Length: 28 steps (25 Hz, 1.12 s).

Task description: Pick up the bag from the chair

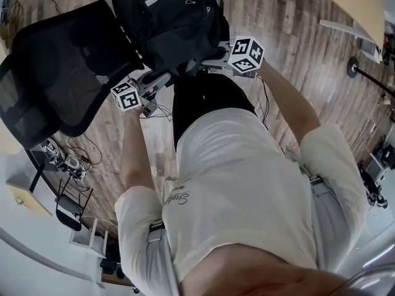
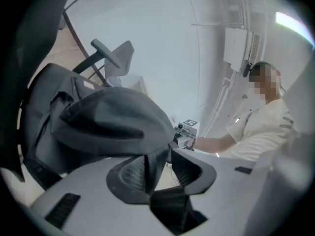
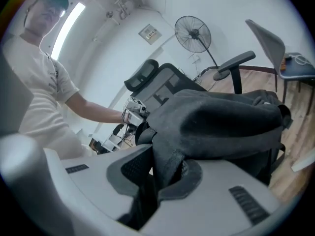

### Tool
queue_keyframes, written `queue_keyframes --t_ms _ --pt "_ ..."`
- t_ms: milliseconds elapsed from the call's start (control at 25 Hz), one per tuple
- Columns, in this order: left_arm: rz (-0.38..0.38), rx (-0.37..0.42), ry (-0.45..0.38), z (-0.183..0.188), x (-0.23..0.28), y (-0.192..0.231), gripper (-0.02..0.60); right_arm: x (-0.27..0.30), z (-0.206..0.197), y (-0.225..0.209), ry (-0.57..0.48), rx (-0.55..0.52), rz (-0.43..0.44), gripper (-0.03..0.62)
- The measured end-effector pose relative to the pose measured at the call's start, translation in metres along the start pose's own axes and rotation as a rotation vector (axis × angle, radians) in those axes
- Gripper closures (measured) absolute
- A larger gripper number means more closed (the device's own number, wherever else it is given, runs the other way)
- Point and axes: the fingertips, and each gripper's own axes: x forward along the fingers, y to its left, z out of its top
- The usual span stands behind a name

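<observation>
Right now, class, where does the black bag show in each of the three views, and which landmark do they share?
Head view: bag at top centre.
Left gripper view: bag left of centre, above the jaws.
Right gripper view: bag from centre to right.
Shared landmark: the person's white shirt, at right in the left gripper view, at left in the right gripper view.

No legible text anywhere. Cursive print (image 1: 175,196) on white shirt (image 1: 247,184): unreadable. White tag (image 1: 151,0) on bag (image 1: 179,23): too small. Left gripper's cube (image 1: 126,95) and right gripper's cube (image 1: 247,55): square markers only.
</observation>
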Motion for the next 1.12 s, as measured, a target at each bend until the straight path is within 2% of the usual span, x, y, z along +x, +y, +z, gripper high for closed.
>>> queue_keyframes --t_ms 80,160,360,480,600,760,960,1120 --pt "0.034 0.077 -0.046 0.021 -0.002 0.001 0.436 0.000 0.022 -0.002 -0.050 0.026 -0.012 0.562" --pt "0.053 0.136 -0.047 0.030 0.001 0.002 0.436 0.001 0.037 -0.001 -0.055 0.028 -0.017 0.562" --pt "-0.005 0.138 0.005 0.038 0.007 0.002 0.459 0.007 0.052 -0.007 -0.022 0.047 -0.049 0.563" --pt "-0.008 0.155 0.016 0.043 0.006 -0.001 0.471 0.005 0.054 -0.009 -0.034 0.067 -0.093 0.565" --pt "-0.013 0.198 0.027 0.051 0.008 -0.011 0.502 -0.003 0.059 -0.010 -0.064 0.075 -0.130 0.566" --pt "-0.011 0.289 0.061 0.061 0.012 -0.036 0.519 -0.022 0.064 -0.001 -0.103 0.091 -0.134 0.566" --pt "-0.015 0.410 0.033 0.100 0.008 -0.073 0.526 -0.045 0.101 0.015 -0.185 0.037 -0.108 0.566" --pt "0.009 0.476 -0.003 0.125 0.009 -0.096 0.526 -0.065 0.129 0.024 -0.257 -0.042 -0.128 0.566"
